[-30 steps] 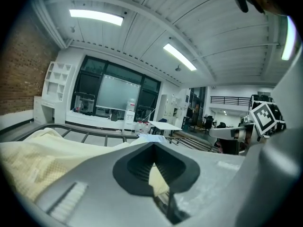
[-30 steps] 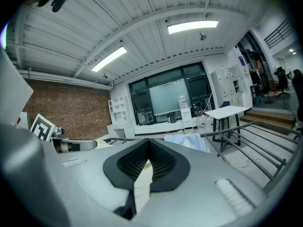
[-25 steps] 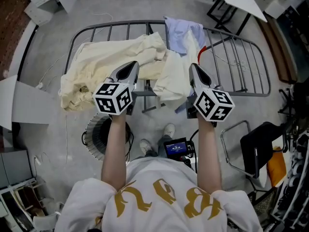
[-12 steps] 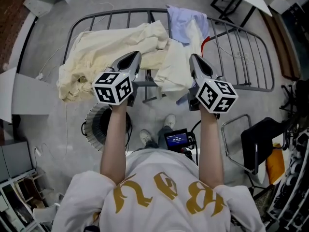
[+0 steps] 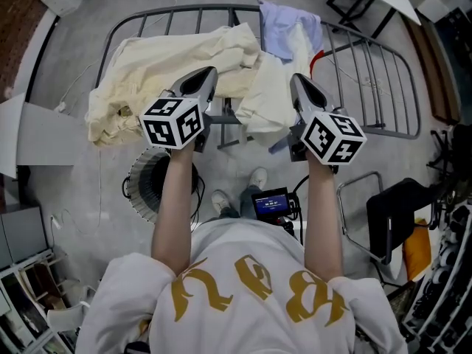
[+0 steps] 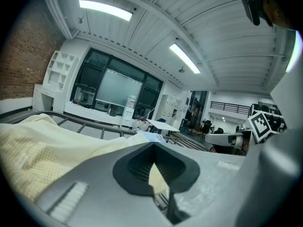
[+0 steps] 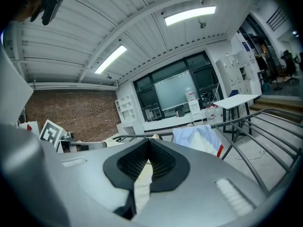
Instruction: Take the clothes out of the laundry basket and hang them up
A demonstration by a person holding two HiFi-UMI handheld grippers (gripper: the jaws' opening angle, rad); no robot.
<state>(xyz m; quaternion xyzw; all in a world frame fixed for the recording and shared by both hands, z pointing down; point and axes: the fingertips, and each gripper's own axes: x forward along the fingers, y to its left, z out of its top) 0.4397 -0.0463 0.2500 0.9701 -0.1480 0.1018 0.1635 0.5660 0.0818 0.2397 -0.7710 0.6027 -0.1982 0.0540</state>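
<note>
- Laundry basket [image 5: 147, 192]: on the floor below and behind the left gripper [image 5: 205, 80], next to the person's shoes [image 5: 220, 202]. Contents too dark to read.
- Left gripper: jaws closed onto a fold of the cream garment [image 5: 162, 65]. Its own view shows cream cloth wedged between the ribbed pads [image 6: 138, 165].
- Right gripper [image 5: 299, 85]: jaws pressed together on a paler flap of the cream garment, and a strip of it hangs out beneath them.
- Both grippers held side by side with a gap between them, marker cubes toward the person, noses pointing away and slightly down.
- Cream garment, bulk: ahead and to the left of the left gripper, bunched over the drying rack [image 5: 184, 9]. One flap drops between the two grippers.
- Drying rack: grey bars run on past the right gripper, to its right.
- Light blue garment [image 5: 284, 28]: ahead of the right gripper, draped at the rack's far rail, touching the cream garment.
</note>
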